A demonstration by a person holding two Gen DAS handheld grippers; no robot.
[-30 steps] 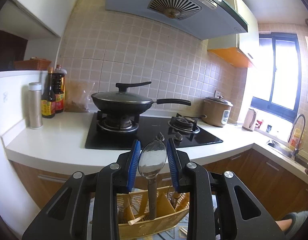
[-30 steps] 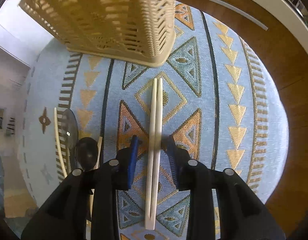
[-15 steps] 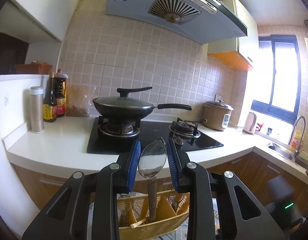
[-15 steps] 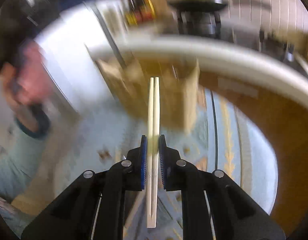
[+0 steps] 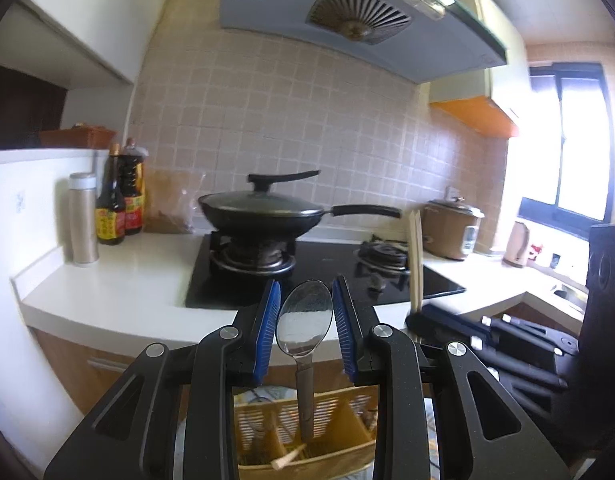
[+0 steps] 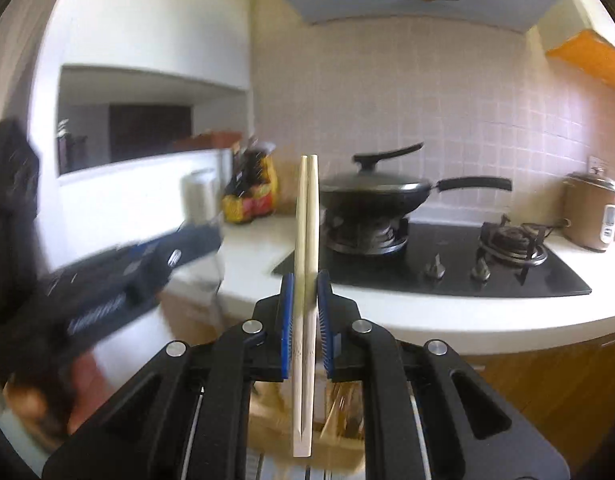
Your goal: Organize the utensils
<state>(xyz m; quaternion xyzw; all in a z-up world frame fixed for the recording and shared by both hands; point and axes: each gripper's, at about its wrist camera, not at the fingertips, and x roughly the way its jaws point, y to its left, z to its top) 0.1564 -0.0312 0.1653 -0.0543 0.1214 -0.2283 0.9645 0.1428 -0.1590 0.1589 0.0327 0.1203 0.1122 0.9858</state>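
A white kitchen counter (image 5: 119, 280) filled the background ahead of both grippers, with a black gas hob (image 5: 327, 272) set into it and a lidded black wok (image 5: 263, 210) on the burner straight beyond the left gripper's tips. To the far left of that gripper stood two dark sauce bottles (image 5: 119, 204) and a metal flask (image 5: 83, 220); to its far right a brown rice cooker (image 5: 451, 232) sat on the counter. Below and between the left gripper's arms, a woven yellow utensil basket (image 5: 307, 440) with dividers showed, the spoon's handle pointing down toward it. The left gripper (image 5: 306, 312) had its blue pads spread, and a metal spoon (image 5: 304, 320) stood upright between them, bowl up; whether the pads touched the spoon could not be told. To its right, the right gripper appeared, carrying its load upright. Seen from the right wrist, the right gripper (image 6: 305, 312) was clenched on a pair of pale chopsticks (image 6: 306, 260), held vertical and side by side, their ends running above and below the pads, with the basket (image 6: 339, 420) blurred beneath them.
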